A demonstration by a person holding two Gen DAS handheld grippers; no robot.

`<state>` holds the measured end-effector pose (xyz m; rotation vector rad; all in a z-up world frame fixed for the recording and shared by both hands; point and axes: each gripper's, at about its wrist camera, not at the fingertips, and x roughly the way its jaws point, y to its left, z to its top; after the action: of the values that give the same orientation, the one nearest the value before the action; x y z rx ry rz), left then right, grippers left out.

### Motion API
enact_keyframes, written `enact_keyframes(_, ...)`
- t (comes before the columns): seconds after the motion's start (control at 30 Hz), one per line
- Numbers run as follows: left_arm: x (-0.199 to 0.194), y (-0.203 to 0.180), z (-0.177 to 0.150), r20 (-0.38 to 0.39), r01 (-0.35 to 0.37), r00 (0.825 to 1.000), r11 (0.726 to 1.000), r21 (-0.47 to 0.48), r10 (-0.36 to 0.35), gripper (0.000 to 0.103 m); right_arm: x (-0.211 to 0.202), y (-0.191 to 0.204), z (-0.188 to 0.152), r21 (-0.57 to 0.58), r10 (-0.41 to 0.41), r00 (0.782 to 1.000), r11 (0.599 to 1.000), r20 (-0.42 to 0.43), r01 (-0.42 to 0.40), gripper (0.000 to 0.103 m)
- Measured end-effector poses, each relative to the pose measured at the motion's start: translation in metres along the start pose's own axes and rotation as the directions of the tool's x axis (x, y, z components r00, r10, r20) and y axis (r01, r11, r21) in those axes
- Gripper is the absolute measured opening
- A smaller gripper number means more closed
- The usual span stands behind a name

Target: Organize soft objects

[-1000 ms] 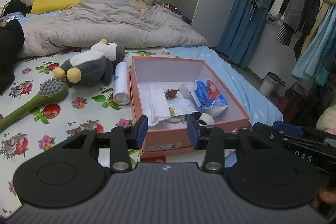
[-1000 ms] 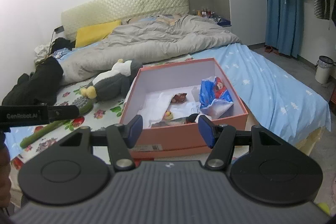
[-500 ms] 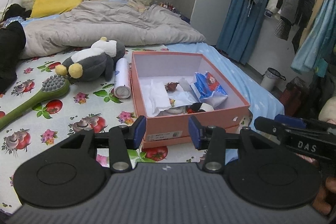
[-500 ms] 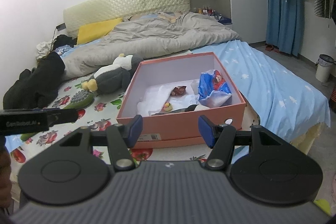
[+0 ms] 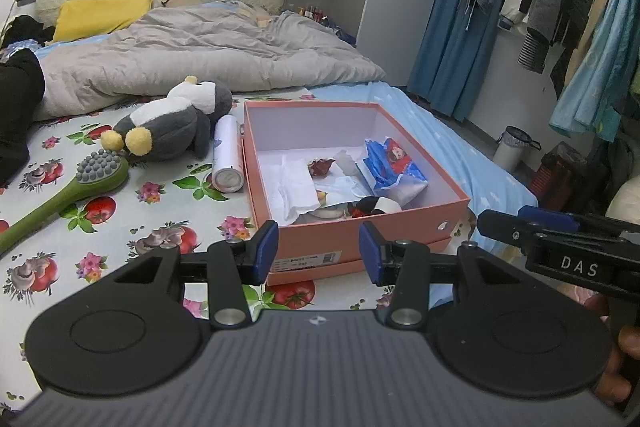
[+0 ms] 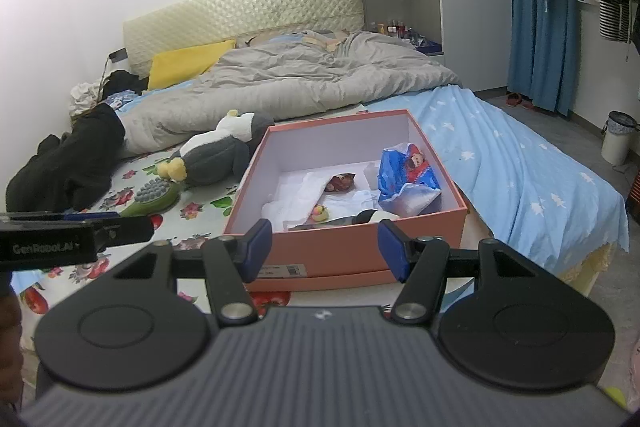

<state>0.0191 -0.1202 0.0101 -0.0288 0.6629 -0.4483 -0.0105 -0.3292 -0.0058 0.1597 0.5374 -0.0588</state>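
An open pink box [image 5: 360, 243] [image 6: 344, 255] stands on the bed and holds white paper, a blue snack bag [image 5: 394, 167] [image 6: 408, 175] and small items. A grey and white plush penguin [image 5: 172, 125] [image 6: 216, 155] lies left of the box. My left gripper [image 5: 318, 255] is open and empty, held back from the box's near wall. My right gripper [image 6: 325, 247] is open and empty, also short of the box. Each gripper shows at the edge of the other's view.
A green long-handled brush [image 5: 68, 193] and a white can [image 5: 227, 159] lie left of the box. A grey duvet [image 5: 200, 55], a yellow pillow [image 5: 100, 15] and black clothes [image 6: 72, 159] lie further back. Hanging clothes, blue curtains and a small bin [image 5: 514, 149] are on the right.
Both grippers have pulled back and up from the box, so it looks smaller and further away. Both stayed open and empty.
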Motion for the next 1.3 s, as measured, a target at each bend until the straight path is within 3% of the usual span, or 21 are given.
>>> enact_keyframes(0.1, 0.002, 0.0, 0.0, -0.004, 0.0, 1.0, 1.0, -0.002, 0.0, 0.052, 0.0, -0.001, 0.001, 0.005, -0.002, 1.0, 1.0, 0.0, 0.002, 0.061)
enact_keyframes(0.33, 0.004, 0.0, 0.001, -0.005, -0.003, 1.0, 1.0, -0.01, 0.003, 0.07, 0.003, -0.004, 0.003, -0.015, -0.021, 1.0, 1.0, -0.009, 0.021, 0.063)
enact_keyframes(0.43, 0.005, 0.001, 0.002, -0.005, -0.01, 1.0, 1.0, -0.015, 0.01, 0.082, 0.006, -0.007, 0.002, -0.018, -0.032, 0.999, 0.999, -0.023, 0.031, 0.088)
enact_keyframes(0.63, 0.006, 0.002, 0.006, 0.002, -0.027, 1.0, 0.999, -0.025, 0.027, 0.1, 0.012, -0.011, 0.002, 0.007, -0.045, 0.998, 0.999, -0.045, 0.046, 0.089)
enact_keyframes(1.3, 0.011, 0.006, 0.013, -0.028, -0.104, 0.994, 0.994, -0.035, 0.103, 0.103, 0.01, -0.011, 0.006, 0.002, -0.042, 0.999, 0.999, -0.015, 0.042, 0.09)
